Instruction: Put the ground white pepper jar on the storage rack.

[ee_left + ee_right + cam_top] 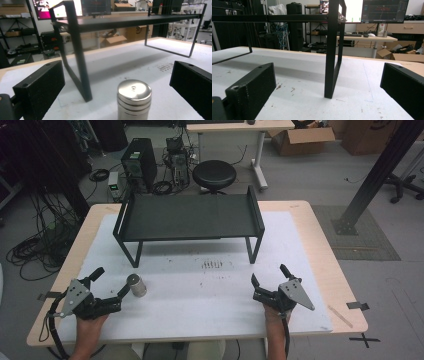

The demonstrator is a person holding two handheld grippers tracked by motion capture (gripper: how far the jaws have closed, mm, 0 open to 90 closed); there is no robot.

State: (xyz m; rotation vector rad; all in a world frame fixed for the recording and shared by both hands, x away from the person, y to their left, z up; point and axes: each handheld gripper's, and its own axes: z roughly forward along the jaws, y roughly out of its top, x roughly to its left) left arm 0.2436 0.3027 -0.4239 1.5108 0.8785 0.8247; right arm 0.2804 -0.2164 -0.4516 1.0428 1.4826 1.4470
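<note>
A small silver metal cylinder (136, 285) stands upright on the white mat, left of centre. In the left gripper view the cylinder (134, 100) sits between the two wide-apart jaws, touching neither. My left gripper (111, 281) is open around it, one jaw beside it and the other off to the left. My right gripper (269, 274) rests open near the front right of the mat with nothing between its jaws. A black metal shelf (189, 217) on thin legs stands at the back of the mat; its legs (333, 60) rise ahead of the right gripper.
The white mat (210, 295) covers a wooden table (325, 245). Dark specks (212, 265) mark the mat below the shelf. Beyond the table are a black stool (214, 175), a computer tower (138, 162), cables and cardboard boxes (300, 140) on the floor.
</note>
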